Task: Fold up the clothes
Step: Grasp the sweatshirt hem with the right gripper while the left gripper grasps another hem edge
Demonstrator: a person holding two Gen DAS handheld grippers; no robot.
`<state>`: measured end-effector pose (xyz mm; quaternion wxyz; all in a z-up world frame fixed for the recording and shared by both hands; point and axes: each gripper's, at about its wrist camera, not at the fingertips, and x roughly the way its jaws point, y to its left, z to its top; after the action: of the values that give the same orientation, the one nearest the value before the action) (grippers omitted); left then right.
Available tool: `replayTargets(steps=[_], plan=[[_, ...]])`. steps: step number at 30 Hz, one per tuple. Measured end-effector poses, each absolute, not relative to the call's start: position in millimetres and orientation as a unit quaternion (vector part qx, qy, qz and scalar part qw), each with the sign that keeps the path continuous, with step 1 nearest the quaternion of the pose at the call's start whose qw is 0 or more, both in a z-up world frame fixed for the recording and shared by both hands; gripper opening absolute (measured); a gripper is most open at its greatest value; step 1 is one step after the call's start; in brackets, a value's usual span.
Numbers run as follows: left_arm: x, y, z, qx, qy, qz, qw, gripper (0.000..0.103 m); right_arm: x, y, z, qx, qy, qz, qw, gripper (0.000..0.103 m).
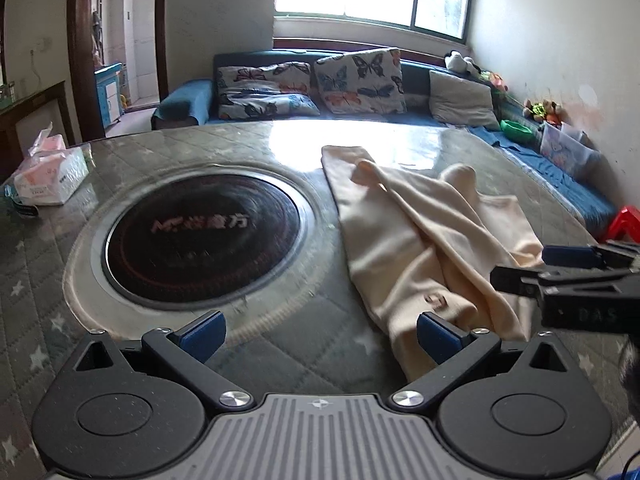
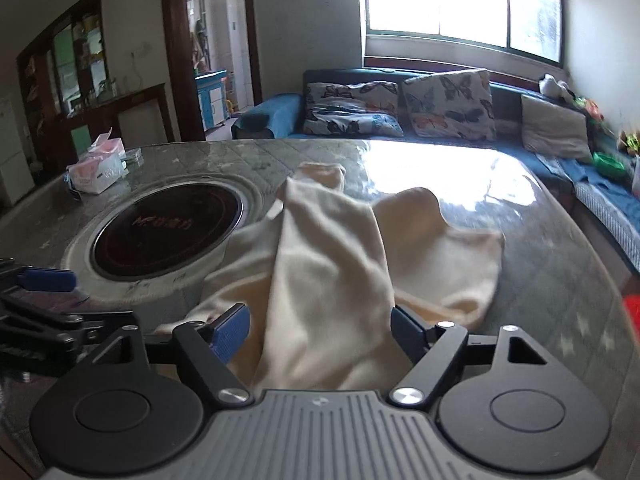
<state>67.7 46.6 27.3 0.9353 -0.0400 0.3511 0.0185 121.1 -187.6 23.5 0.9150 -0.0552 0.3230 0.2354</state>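
A cream garment [image 1: 416,240] lies rumpled on the round glass-topped table [image 1: 280,148], to the right of the black hotplate. My left gripper [image 1: 320,334] is open and empty, low over the table at the garment's near left edge. My right gripper [image 2: 320,332] is open, its jaws standing either side of a raised fold of the garment [image 2: 328,272], not closed on it. The right gripper also shows in the left wrist view [image 1: 520,268], over the garment's right side. The left gripper's fingers [image 2: 44,280] show at the left edge of the right wrist view.
A round black hotplate [image 1: 200,232] is set in the table's middle. A tissue pack [image 1: 52,176] lies at the table's far left. A blue sofa with butterfly cushions [image 1: 352,80] runs behind and along the right wall. A red stool [image 1: 624,220] stands at the right.
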Motion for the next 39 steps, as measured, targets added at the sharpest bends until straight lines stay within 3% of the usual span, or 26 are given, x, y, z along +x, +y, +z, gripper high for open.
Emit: replayTargets(steps=[7,9,14,17,20,26,34,37,39], plan=[[85.2,56.3,23.5,-0.041,0.355,0.025,0.934,0.102,166.6,-161.9,30.5,-0.083,0.313,0.258,0.91,0.068],[91.2,57.5,21.4,-0.038,0.358,0.026,0.933,0.102,181.2,-150.8,29.0,-0.09,0.315,0.264,0.907,0.06],[108.7,61.1,17.5,-0.039,0.362,0.024,0.931,0.101,214.8,-127.2,21.2,-0.104,0.322,0.273,0.9,0.056],[122.3,61.6,17.3,-0.037,0.361,0.022,0.932,0.096,230.2,-121.3,11.3,-0.105,0.333,0.271,0.897,0.05],[136.9,61.0,17.5,-0.033,0.359,0.02,0.933,0.094,243.0,-117.5,1.8,-0.104,0.343,0.269,0.894,0.042],[168.4,54.9,16.8,-0.04,0.355,-0.002,0.934,0.092,246.6,-128.4,3.4,-0.096,0.341,0.268,0.896,0.009],[200.0,46.2,4.5,-0.065,0.371,-0.035,0.926,0.091,233.0,-169.7,21.8,-0.082,0.308,0.238,0.918,0.003],[204.5,45.2,-0.1,-0.074,0.376,-0.046,0.923,0.082,222.7,-194.7,33.7,-0.073,0.292,0.217,0.928,0.002],[206.7,44.7,-3.6,-0.082,0.378,-0.055,0.92,0.07,215.9,-212.1,40.3,-0.059,0.292,0.208,0.932,0.002]])
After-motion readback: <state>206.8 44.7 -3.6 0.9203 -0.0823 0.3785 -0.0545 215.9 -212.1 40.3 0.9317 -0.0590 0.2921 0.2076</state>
